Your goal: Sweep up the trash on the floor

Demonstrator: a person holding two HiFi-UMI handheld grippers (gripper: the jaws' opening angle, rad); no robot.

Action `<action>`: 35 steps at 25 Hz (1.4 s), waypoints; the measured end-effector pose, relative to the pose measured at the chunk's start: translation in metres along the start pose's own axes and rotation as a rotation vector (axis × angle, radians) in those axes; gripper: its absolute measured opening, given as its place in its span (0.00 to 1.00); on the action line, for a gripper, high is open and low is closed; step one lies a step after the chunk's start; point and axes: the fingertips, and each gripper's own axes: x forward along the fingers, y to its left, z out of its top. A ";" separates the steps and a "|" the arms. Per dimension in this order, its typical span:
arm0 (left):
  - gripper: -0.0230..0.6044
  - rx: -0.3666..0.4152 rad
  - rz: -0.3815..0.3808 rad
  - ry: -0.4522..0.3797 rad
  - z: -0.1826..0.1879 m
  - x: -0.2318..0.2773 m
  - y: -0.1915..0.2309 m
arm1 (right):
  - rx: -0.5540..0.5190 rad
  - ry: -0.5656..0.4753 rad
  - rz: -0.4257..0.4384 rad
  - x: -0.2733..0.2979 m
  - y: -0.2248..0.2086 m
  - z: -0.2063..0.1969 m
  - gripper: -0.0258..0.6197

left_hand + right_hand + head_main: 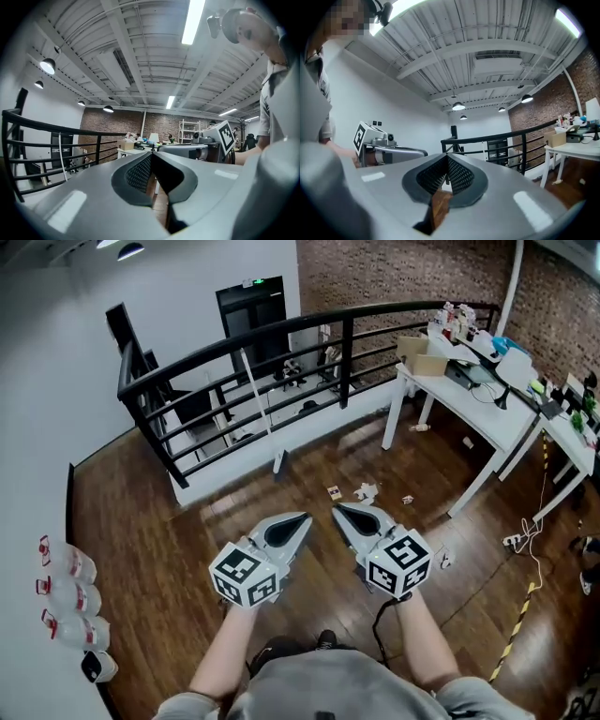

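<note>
The left gripper and right gripper, jaws together and empty, hung over the dark wooden floor, paper trash lying just ahead near a white table and black railing.

Crumpled paper scraps litter the wooden floor — near the white table.

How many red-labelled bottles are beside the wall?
3, in a row at the head view's left edge: far bottle, middle bottle, near bottle; more may be cut off.
</note>
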 end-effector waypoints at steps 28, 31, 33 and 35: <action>0.04 -0.071 0.036 0.026 0.007 0.117 0.388 | 0.005 0.080 -0.115 0.341 -0.181 -0.002 0.04; 0.04 -0.054 0.047 0.041 0.009 0.150 0.418 | 0.005 0.059 -0.099 0.367 -0.217 0.003 0.04; 0.04 -0.047 0.054 0.049 0.010 0.171 0.437 | -0.001 0.048 -0.086 0.384 -0.240 0.007 0.04; 0.04 -0.042 0.069 0.059 0.012 0.190 0.457 | 0.002 0.036 -0.074 0.404 -0.262 0.013 0.04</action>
